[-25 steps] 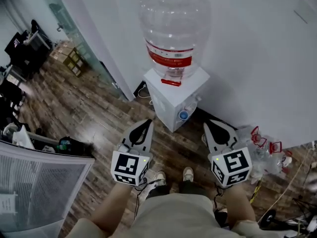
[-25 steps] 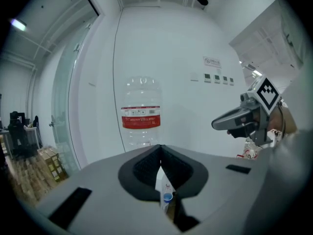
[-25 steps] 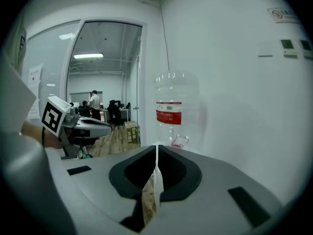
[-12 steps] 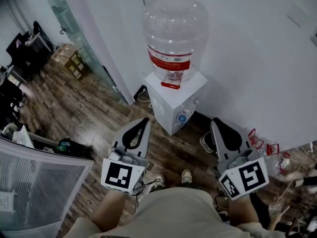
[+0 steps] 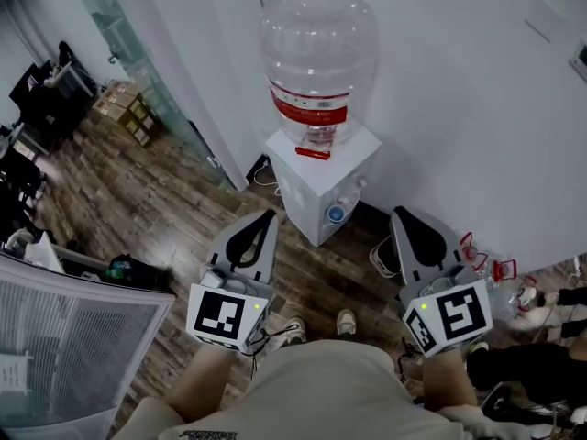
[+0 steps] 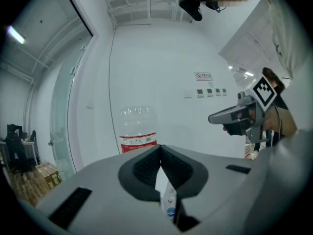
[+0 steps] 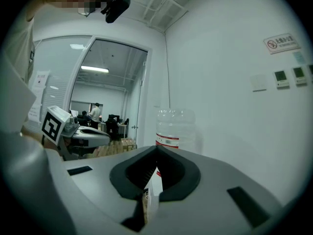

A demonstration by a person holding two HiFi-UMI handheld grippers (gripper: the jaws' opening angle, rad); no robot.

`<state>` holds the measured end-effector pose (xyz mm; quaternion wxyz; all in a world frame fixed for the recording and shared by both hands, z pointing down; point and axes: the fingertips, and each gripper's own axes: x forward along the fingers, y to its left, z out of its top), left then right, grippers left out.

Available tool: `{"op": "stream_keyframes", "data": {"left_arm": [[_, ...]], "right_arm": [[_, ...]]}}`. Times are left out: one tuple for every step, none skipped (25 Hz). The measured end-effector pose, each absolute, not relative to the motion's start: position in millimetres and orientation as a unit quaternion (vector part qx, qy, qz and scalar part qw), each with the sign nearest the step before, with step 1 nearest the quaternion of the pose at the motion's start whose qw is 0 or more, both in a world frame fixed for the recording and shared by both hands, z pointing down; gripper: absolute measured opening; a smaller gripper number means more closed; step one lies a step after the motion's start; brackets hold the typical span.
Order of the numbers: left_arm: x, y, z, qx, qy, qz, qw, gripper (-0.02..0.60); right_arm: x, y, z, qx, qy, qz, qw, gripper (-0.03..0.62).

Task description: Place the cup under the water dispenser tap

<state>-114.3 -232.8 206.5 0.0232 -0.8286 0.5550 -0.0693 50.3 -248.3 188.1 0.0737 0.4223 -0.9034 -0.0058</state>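
Person stands on dark wood-plank floor [image 5: 138,200], both tools held out level toward the dispenser. Left gripper [image 5: 267,218]: jaws pressed together, nothing between them. Right gripper [image 5: 402,214]: same, jaws pressed together, empty.

White box-shaped water dispenser [image 5: 316,186] sits at the floor's far edge against the white wall [image 5: 459,108], carrying a clear plastic bottle with a red label [image 5: 319,53]. Small blue tap [image 5: 337,214] is low on its front face, between the two grippers in the head view.

Cup: can't find it in any view. Not in either gripper, not under the tap. Clear plastic clutter with red parts [image 5: 495,269] lies along the floor edge at right, too small to tell if a cup is in there.

Risks, my guess:
- Reaching the tap empty, since nothing is held.
- Closed jaws knocking the cup over if not spread before the grab.
- The tap sits low, so the cup may bump the dispenser front or end up off-centre.
- Clutter near the right foot could cause a trip.
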Motion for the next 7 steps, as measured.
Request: {"op": "stream_keyframes", "data": {"left_arm": [[-114.7,-231.9,204.3,-0.83,0.553,-0.066,0.021,0.005],[-115.3,-230.3,201.8,-0.831,0.552,-0.062,0.018,0.005],[-116.2,-228.4,199.2,-0.832,0.552,-0.058,0.017,0.005],[-117.3,-226.5,197.0,-0.831,0.553,-0.056,0.018,0.005],[-118.5,-224.6,195.0,-0.83,0.554,-0.056,0.02,0.005],[-119.7,-222.6,193.3,-0.829,0.556,-0.057,0.022,0.005],[-120.7,-220.7,191.8,-0.827,0.558,-0.057,0.024,0.005]], "right_arm": [[51.0,-249.0,186.9,0.426,-0.902,-0.011,0.075,0.006],[51.1,-249.0,184.6,0.427,-0.901,-0.013,0.073,0.008],[50.6,-248.3,181.7,0.427,-0.901,-0.015,0.07,0.006],[49.6,-247.2,178.7,0.426,-0.902,-0.016,0.068,0.006],[48.3,-245.9,176.1,0.424,-0.903,-0.018,0.066,0.006],[46.9,-244.3,173.8,0.422,-0.904,-0.02,0.064,0.008],[45.5,-242.6,171.7,0.42,-0.905,-0.021,0.063,0.006]]}}
